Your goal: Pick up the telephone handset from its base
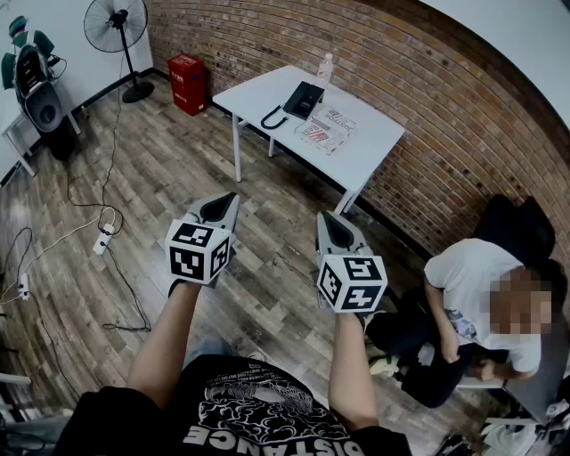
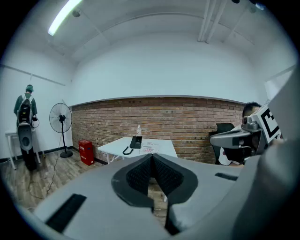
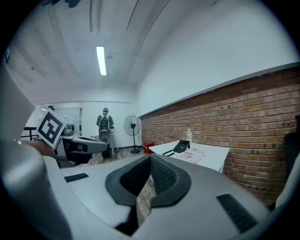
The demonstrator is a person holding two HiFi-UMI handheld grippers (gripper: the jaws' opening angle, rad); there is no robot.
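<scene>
The black telephone [image 1: 304, 100] sits on a white table [image 1: 374, 142] by the brick wall, with its handset on the base and its cord curling off toward the table's left edge. It also shows small and far off as the telephone [image 2: 136, 142] in the left gripper view and the telephone [image 3: 181, 146] in the right gripper view. My left gripper [image 1: 226, 203] and right gripper [image 1: 330, 221] are held side by side over the wooden floor, well short of the table. Both point toward it. The left gripper [image 2: 151, 157] and the right gripper [image 3: 151, 159] are shut with nothing between the jaws.
Papers [image 1: 325, 129] and a clear bottle [image 1: 325, 67] share the table. A red box [image 1: 187, 83] and a standing fan [image 1: 120, 27] are at its left. A person [image 1: 481, 303] sits at the right. Cables and a power strip [image 1: 102, 240] lie on the floor at the left.
</scene>
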